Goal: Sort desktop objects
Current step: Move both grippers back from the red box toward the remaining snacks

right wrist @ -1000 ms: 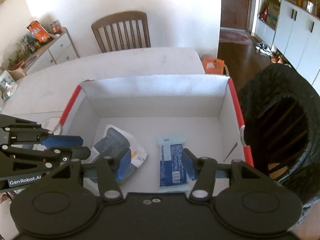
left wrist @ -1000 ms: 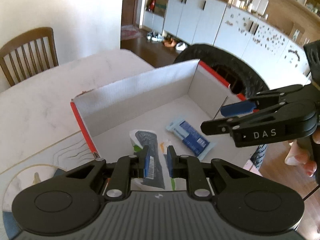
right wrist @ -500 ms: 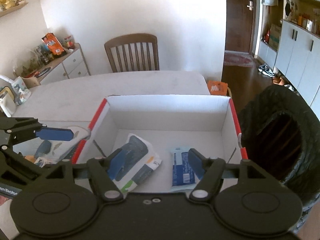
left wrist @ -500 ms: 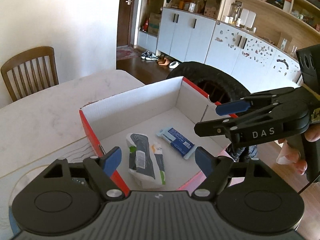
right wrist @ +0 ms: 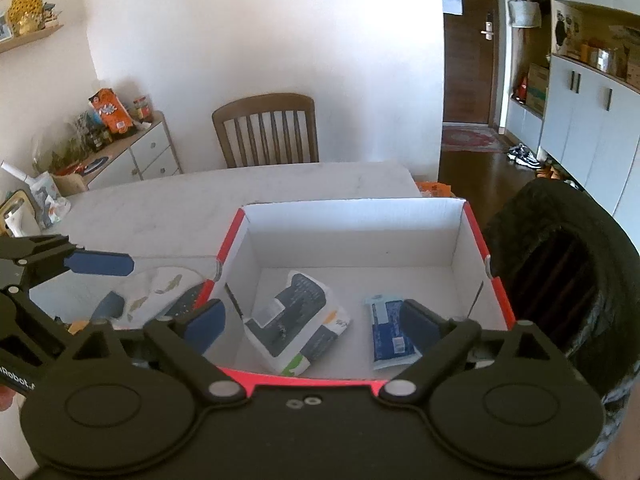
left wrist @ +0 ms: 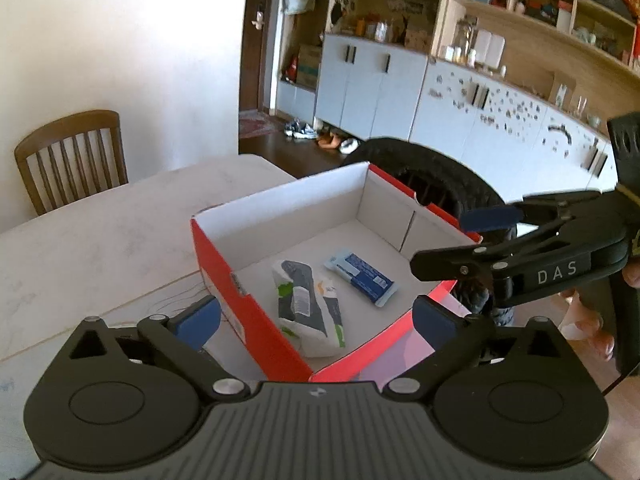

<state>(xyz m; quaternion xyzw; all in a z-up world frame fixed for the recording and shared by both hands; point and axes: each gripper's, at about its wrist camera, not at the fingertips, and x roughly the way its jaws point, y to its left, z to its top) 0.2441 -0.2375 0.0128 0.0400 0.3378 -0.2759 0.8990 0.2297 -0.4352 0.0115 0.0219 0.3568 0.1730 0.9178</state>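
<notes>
A red cardboard box (left wrist: pixel 248 312) with a white inside stands on the table. On its floor lie a white-and-grey packet (left wrist: pixel 306 304) and a blue packet (left wrist: pixel 364 278), side by side. My left gripper (left wrist: pixel 316 320) hovers over the box's near corner, its jaws opening wide with nothing pressed between them. At the right side of the box my right gripper (left wrist: pixel 460 242) hangs in the air. In the right wrist view my right gripper (right wrist: pixel 314 320) is also opening, above the box's near rim (right wrist: pixel 304 378). Both the white-and-grey packet (right wrist: pixel 296 320) and the blue packet (right wrist: pixel 384 332) lie free below it. My left gripper (right wrist: pixel 106 284) shows at the left.
A black woven basket (right wrist: pixel 560 272) stands close to the box's right side, off the table. A wooden chair (right wrist: pixel 266 128) is at the marble table's (right wrist: pixel 160 208) far edge. A fish-patterned mat (right wrist: pixel 156 288) with small items lies left of the box. A sideboard (right wrist: pixel 132 156) stands far left.
Both grippers have opened wide and drawn back and up from the box. The white-and-grey packet and the blue packet were let go and now lie on the box floor.
</notes>
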